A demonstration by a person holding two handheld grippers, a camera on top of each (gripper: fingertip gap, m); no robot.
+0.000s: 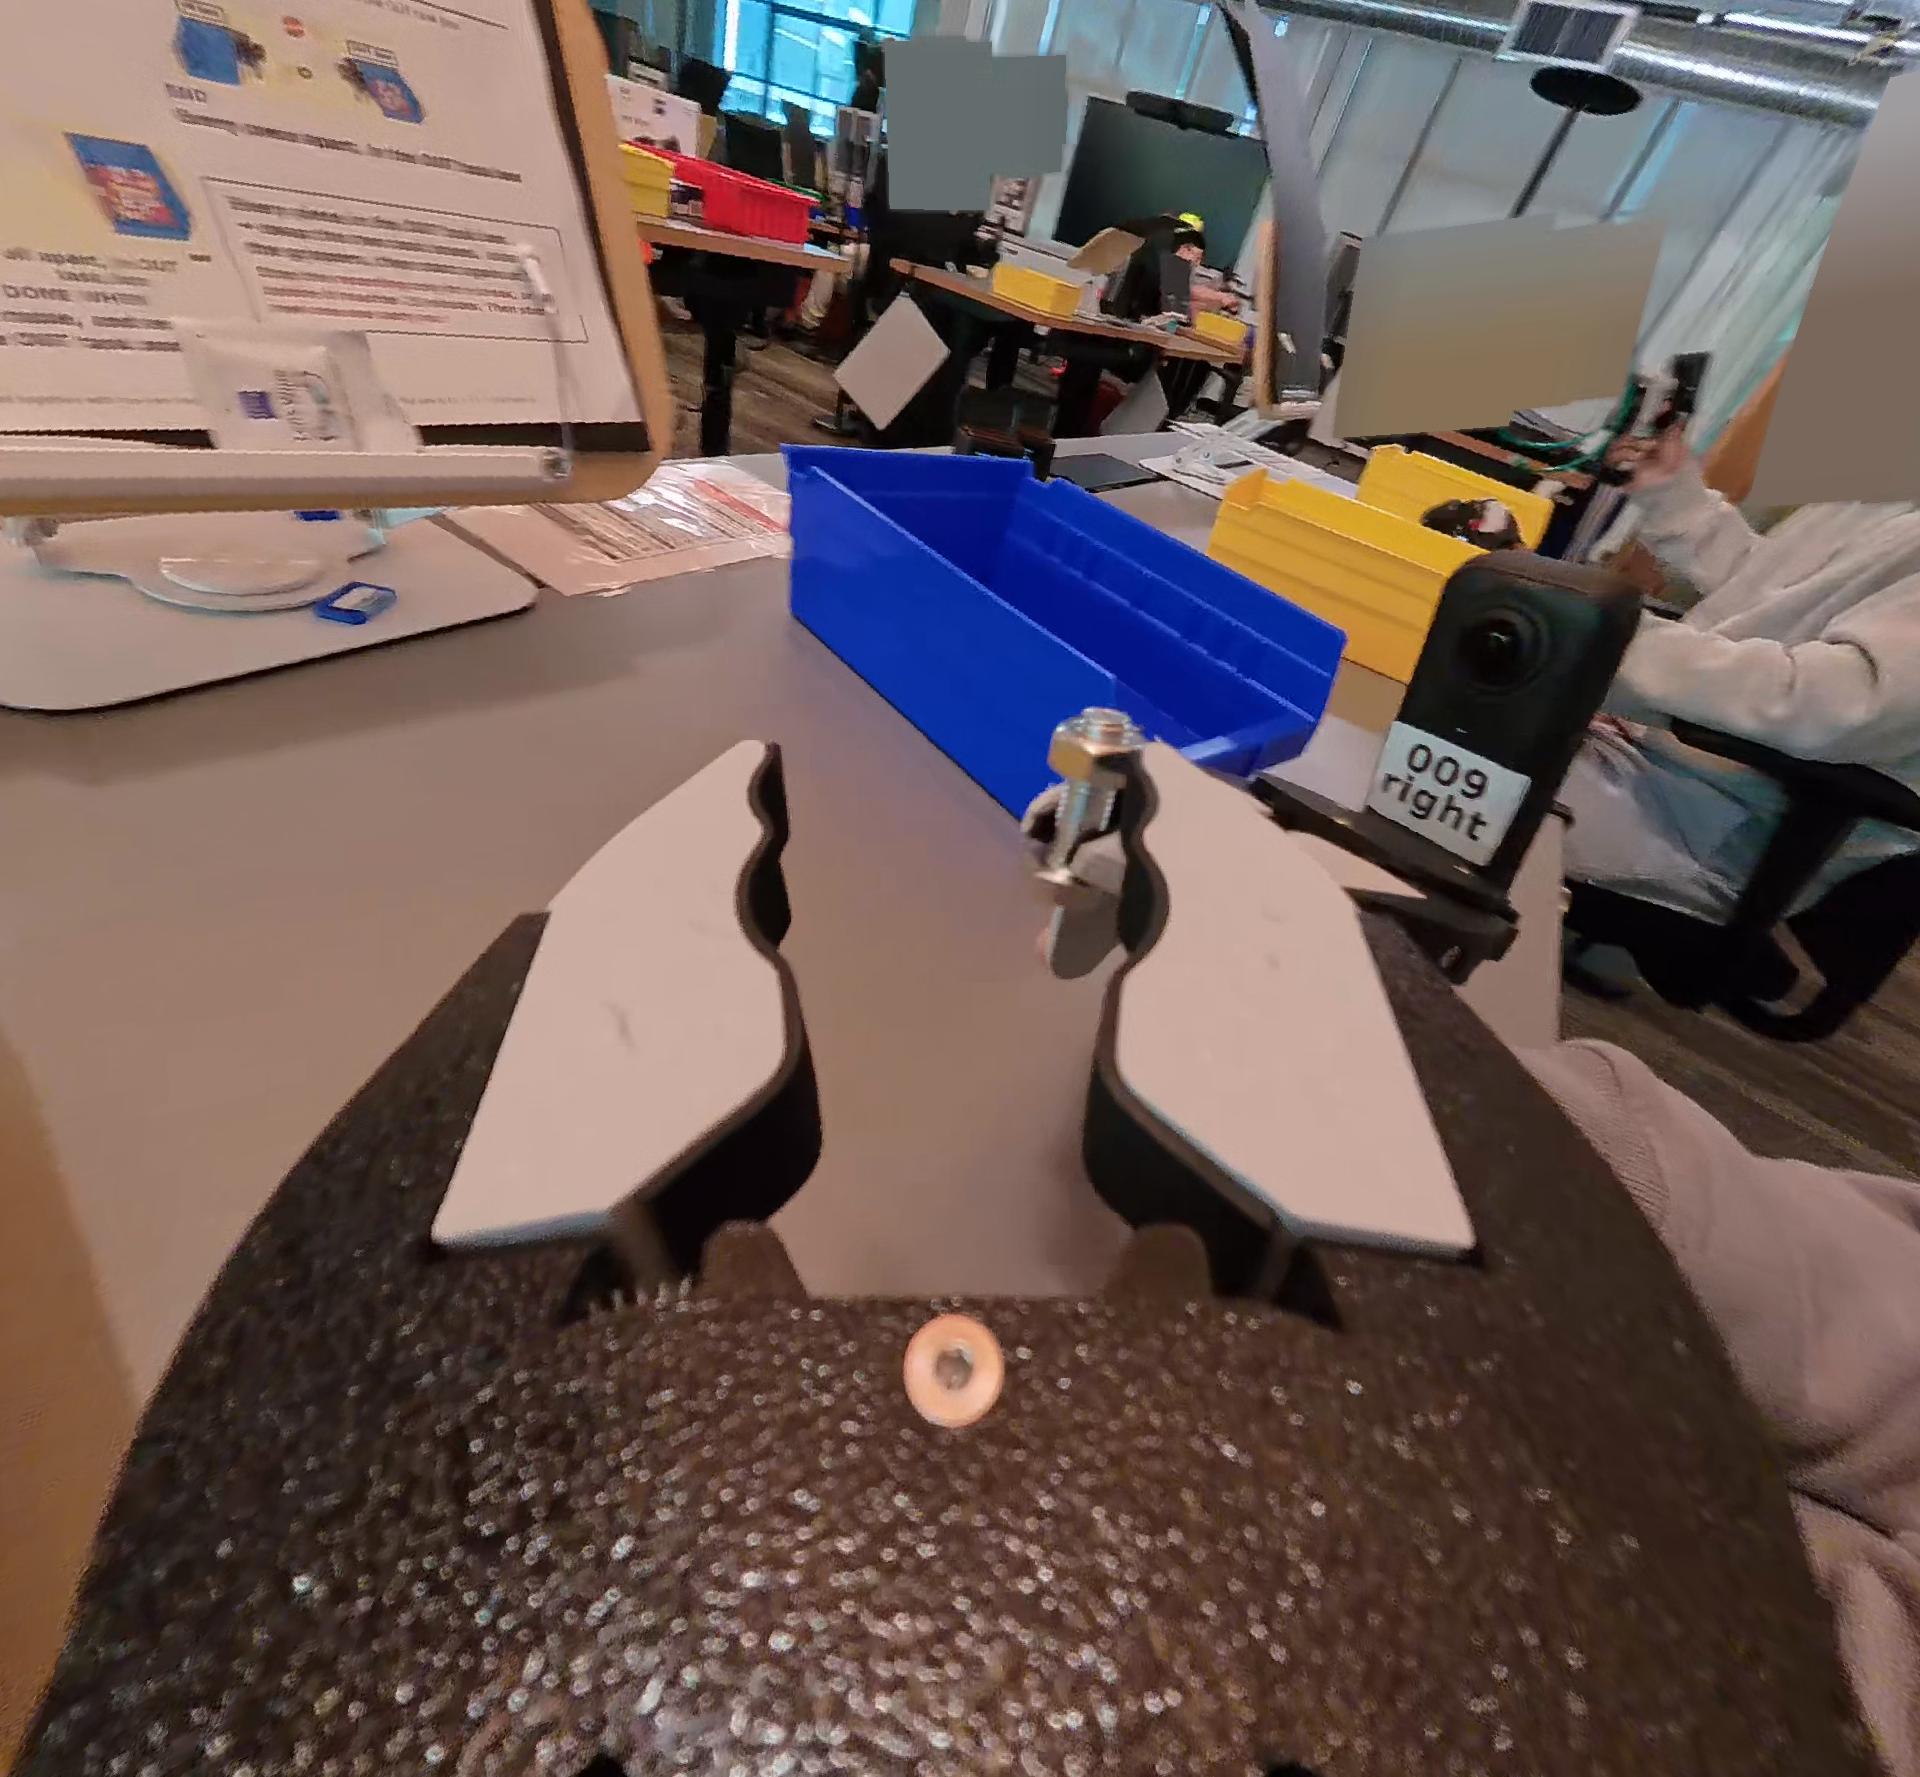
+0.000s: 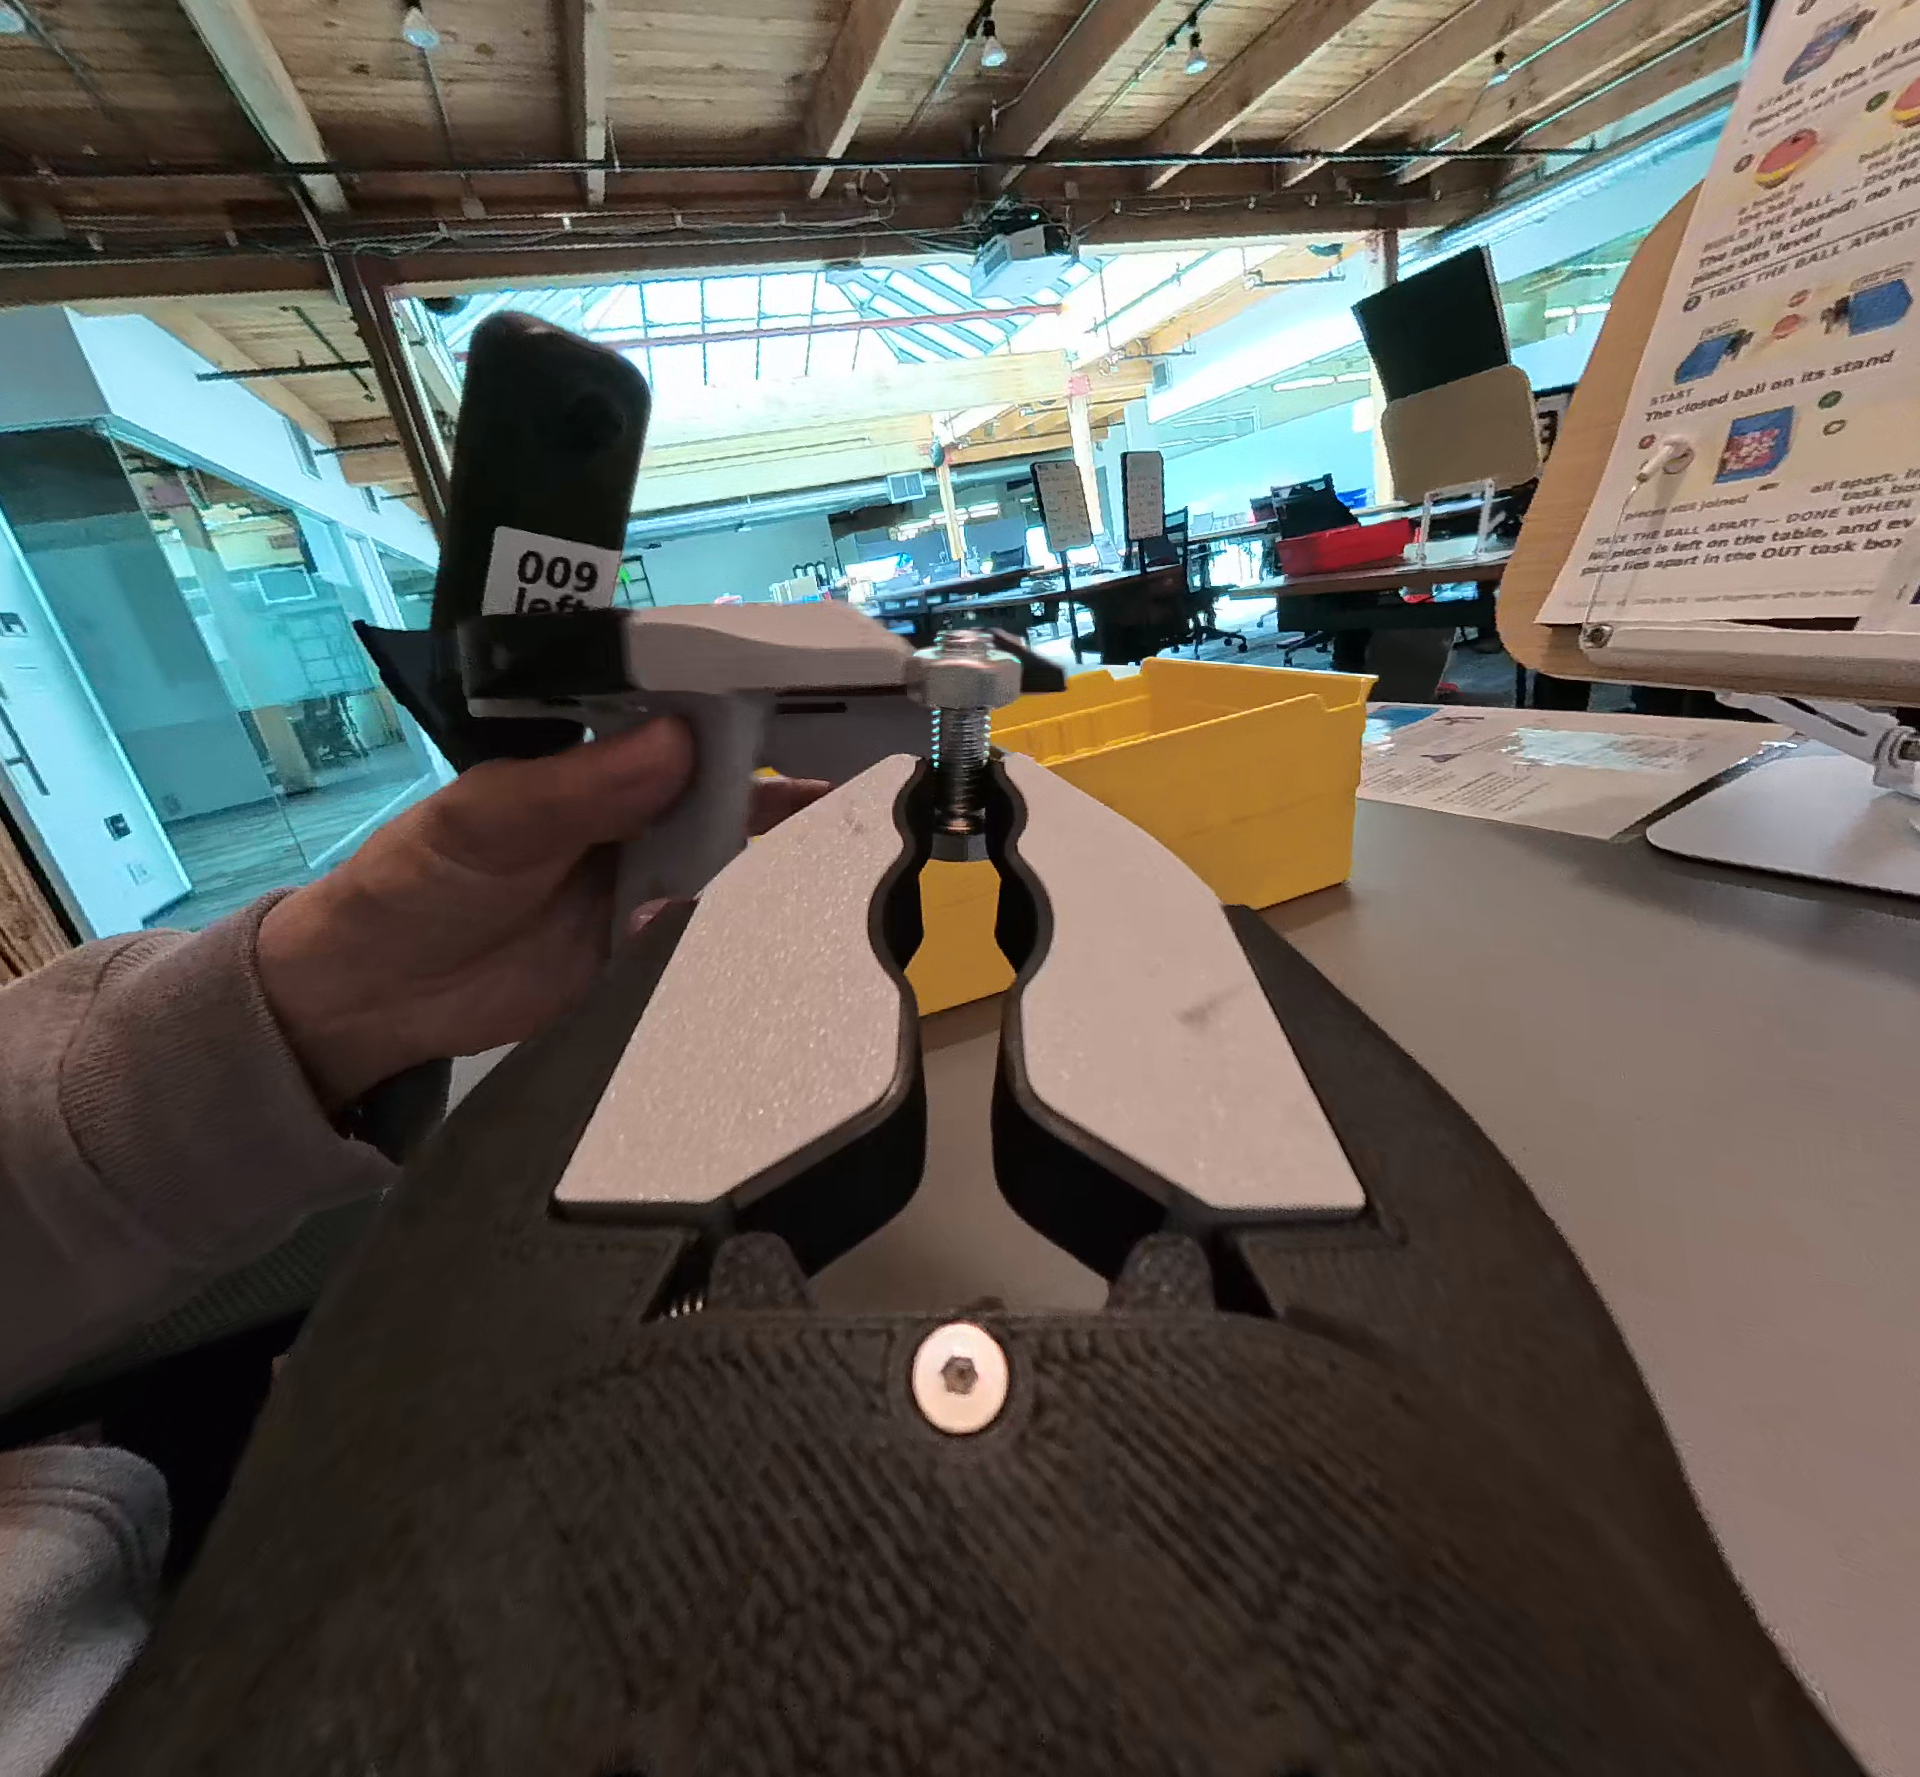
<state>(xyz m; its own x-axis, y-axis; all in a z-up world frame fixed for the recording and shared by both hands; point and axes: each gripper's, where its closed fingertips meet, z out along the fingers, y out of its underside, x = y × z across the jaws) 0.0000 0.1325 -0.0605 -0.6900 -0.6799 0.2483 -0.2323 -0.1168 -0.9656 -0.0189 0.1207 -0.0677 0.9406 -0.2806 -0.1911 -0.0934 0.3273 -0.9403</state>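
Observation:
My right gripper is shut on a silver bolt and holds it upright above the grey table. A silver hex nut sits at the top of the thread. In the left wrist view the bolt and its nut stand against the inner side of my left gripper's right finger. The left gripper is open wide around the nut, with a broad gap to its other finger. It also shows side-on in the right wrist view, level with the nut, held by a hand.
A blue bin stands just beyond the grippers, with yellow bins behind it. A yellow bin shows behind the bolt. A stand with an instruction sheet is at the left. Seated people and desks are farther off. Less than 4 cm separates the two grippers' tips.

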